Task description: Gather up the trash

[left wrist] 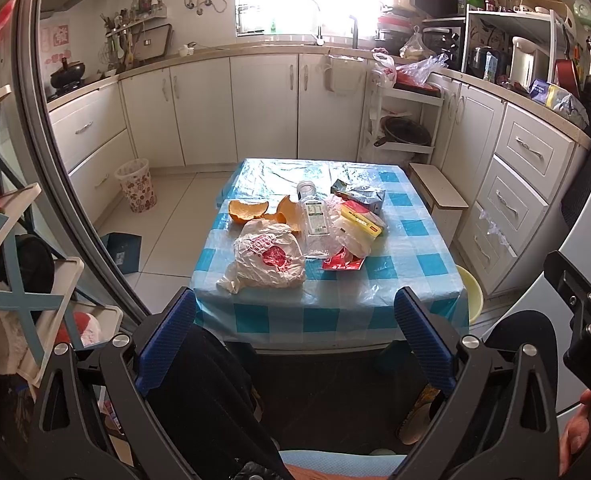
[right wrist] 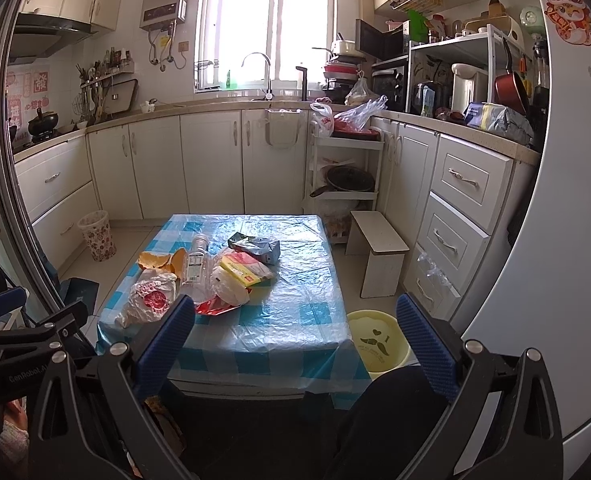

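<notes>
While both tools (left wrist: 295,316) (right wrist: 295,324) gape, wrappers half-hide the bottle (left wrist: 314,216) (label unreadable).

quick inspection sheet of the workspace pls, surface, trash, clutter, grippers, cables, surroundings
surface: low table under a blue checked plastic cloth
job's things: orange peels, clear plastic bottle lying down, crumpled white bag, yellow packet, red wrapper, grey pouch, all bunched on the table
clutter: nothing seen beyond the trash on the table
grippers: left gripper and right gripper both open, short of the table, holding nothing
cables: nothing seen
surroundings: yellow bin right of the table, patterned basket on the floor at left, white stool
</notes>
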`<state>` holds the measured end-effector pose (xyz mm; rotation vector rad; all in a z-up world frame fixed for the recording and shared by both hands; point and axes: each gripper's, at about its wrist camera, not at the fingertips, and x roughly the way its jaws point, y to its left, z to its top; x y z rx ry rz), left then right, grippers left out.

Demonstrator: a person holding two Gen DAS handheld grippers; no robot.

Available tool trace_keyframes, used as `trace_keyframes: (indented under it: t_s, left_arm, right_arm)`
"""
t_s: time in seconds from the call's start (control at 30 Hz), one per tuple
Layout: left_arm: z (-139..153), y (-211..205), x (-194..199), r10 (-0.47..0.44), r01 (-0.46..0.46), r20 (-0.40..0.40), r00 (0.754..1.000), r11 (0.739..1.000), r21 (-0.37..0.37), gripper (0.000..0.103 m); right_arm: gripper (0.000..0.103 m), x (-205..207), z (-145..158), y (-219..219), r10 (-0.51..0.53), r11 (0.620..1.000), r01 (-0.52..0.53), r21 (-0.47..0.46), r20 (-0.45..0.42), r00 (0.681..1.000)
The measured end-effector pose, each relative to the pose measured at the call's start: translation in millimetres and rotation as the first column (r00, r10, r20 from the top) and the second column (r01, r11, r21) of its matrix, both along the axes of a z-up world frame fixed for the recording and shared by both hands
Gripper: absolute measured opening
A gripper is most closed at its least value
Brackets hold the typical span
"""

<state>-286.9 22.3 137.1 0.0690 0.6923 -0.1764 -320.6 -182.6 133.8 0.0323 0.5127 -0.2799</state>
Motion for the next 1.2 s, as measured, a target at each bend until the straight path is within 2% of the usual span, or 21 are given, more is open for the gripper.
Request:
trace_keyframes:
  t_s: [0.3,0.53,0.77,0.97,1.1,1.2]
  left_arm:
    - [-19,8,38,0.042,-0.042,-0.029,0.999,0.999,0.004,0.095]
    - [-44,13,91,0.091,-0.09,-0.092,0.992,0.996,0.017,0.095]
    - [-98,26,157,0.142,-0.144,-0.227,0.963,0.99,0.009,0.095]
    - [-139,29,198,0.183,-0.183,-0.303,0.935,0.983,0.03,0.095]
    - [-161,27,226,0.202,-0.205,-0.342,0.918,0.978,0.028,0.095]
    - [-173,19,246,0.227,-0.216,-0.338,0.913,0.974,0.07,0.095]
  right_arm:
    - [0.097,28,-22,-8,0.05,0.999,-0.049,0.016,-0.023,0.999]
    - [0.097,73,-49,-15,0.101,0.995,-0.099,0.035,-0.065,0.993]
    - [0.097,120,-88,-21,0.151,0.986,-0.139,0.09,-0.144,0.978]
    - [0.097,148,-107,-18,0.206,0.976,-0.188,0.114,-0.173,0.963]
    - [0.097,166,-117,-14,0.225,0.972,-0.204,0.119,-0.197,0.954]
    - [0.097,175,-128,-14,0.234,0.97,-0.211,0.124,-0.217,0.948]
